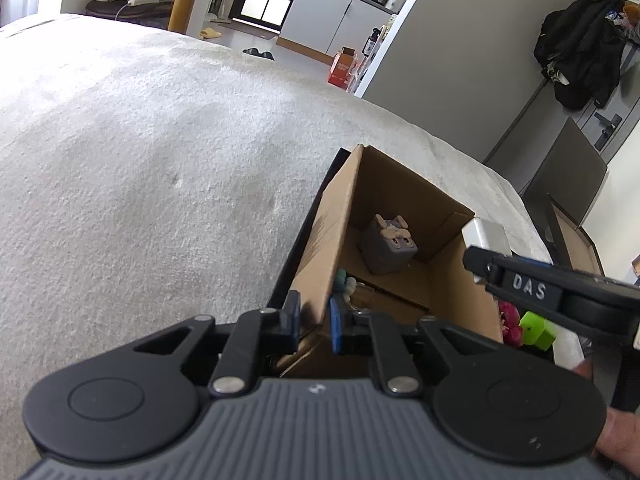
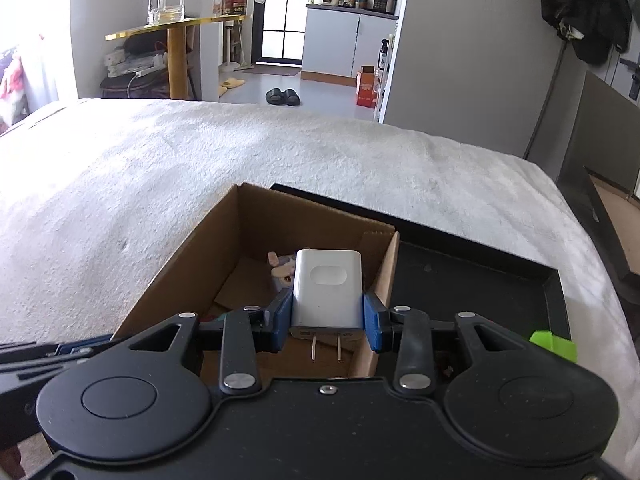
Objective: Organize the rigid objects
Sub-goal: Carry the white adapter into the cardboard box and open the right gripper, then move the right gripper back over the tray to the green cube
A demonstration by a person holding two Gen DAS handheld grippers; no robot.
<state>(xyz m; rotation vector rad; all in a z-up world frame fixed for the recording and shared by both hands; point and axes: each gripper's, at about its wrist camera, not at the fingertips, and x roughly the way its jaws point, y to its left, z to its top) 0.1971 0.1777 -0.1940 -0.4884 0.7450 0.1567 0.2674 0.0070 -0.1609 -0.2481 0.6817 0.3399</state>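
- My right gripper (image 2: 326, 320) is clamped on a white plug charger (image 2: 327, 288), one blue pad pressed on each of its sides, its two metal prongs pointing back toward me.
- The charger hangs over the open top of the cardboard box (image 2: 192, 256), near the box's right-hand wall; I cannot tell how high above the bottom it is.
- My left gripper (image 1: 314, 320) is pinched narrow on the near end of the box's left wall, one blue pad (image 1: 335, 326) inside the cardboard and the other finger outside it.
- From the left wrist view my right gripper (image 1: 532, 284) reaches in from the right edge, with the white charger (image 1: 486, 236) at its tip above the box's right wall.
- Inside the box, on the floor toward the far corner, lies a small grey cube toy (image 1: 387, 247) with a rabbit-like face; a pale teal and white piece sits nearer to me, too hidden to name.
- The box stands in a black tray (image 2: 480, 292), filling its left part.
- A bright green block (image 1: 538, 330) and something pink (image 1: 510, 322) lie in the tray just right of the box.
- The tray rests on a white fuzzy blanket (image 2: 200, 160) that covers a bed.
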